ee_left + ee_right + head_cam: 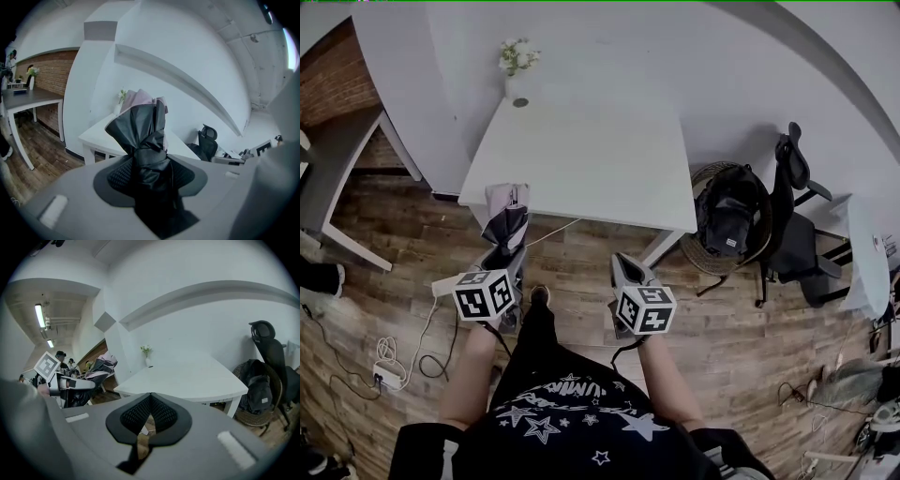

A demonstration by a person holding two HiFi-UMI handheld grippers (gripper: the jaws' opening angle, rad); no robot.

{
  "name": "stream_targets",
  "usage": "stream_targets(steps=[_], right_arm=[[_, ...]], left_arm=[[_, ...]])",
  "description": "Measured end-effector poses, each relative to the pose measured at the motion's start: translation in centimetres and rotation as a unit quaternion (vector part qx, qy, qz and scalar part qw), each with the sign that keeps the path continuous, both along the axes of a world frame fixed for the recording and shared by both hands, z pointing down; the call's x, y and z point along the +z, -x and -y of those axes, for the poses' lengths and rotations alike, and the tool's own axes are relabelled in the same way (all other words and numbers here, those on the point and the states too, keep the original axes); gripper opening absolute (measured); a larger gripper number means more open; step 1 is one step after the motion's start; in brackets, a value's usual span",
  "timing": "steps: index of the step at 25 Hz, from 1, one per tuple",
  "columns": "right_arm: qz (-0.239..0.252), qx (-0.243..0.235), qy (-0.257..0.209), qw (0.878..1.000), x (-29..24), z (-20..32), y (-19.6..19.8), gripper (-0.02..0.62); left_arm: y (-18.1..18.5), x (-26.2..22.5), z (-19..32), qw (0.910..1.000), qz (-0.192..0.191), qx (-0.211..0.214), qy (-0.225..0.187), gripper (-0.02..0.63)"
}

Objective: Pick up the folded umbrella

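The left gripper (508, 251) is clamped on the folded umbrella (506, 217). In the left gripper view, the pads press in from both sides on the bunched black fabric low on the bundle. Above the grip the canopy flares out in loose dark folds, with a pale pink layer showing at the top. The umbrella is held in the air and points away from the person, and its far end overlaps the near-left corner of the white table (591, 155) in the head view.

The right gripper (624, 265) is level with the left one and well apart from it. Its jaws are together at the tips and hold nothing – only wooden floor (581, 253) shows through the slot behind the pads.

A small vase of flowers (517, 73) stands at the table's far-left edge, against the white wall. To the right of the table, a black backpack (727, 214) sits in a round wicker seat, and a black office chair (797, 220) stands just beside it. A white power strip (389, 375) with trailing cables lies on the floor at the person's left.
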State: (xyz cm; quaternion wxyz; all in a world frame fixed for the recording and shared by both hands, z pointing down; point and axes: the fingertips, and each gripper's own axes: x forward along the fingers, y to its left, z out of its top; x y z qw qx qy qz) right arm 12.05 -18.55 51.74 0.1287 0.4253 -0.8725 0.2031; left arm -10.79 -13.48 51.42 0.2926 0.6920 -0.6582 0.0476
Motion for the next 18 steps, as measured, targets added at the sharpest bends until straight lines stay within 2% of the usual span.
stream_targets(steps=[9, 18], right_arm=[[0.000, -0.018, -0.006, 1.000, -0.1, -2.8, 0.2, 0.015], [-0.005, -0.045, -0.006, 0.999, 0.2, -4.9, 0.2, 0.015]], left_arm=[[-0.8, -0.1, -3.7, 0.9999, 0.003, -0.002, -0.009, 0.210], [-2.9, -1.0, -5.6, 0.9992, 0.018, 0.023, -0.027, 0.210]])
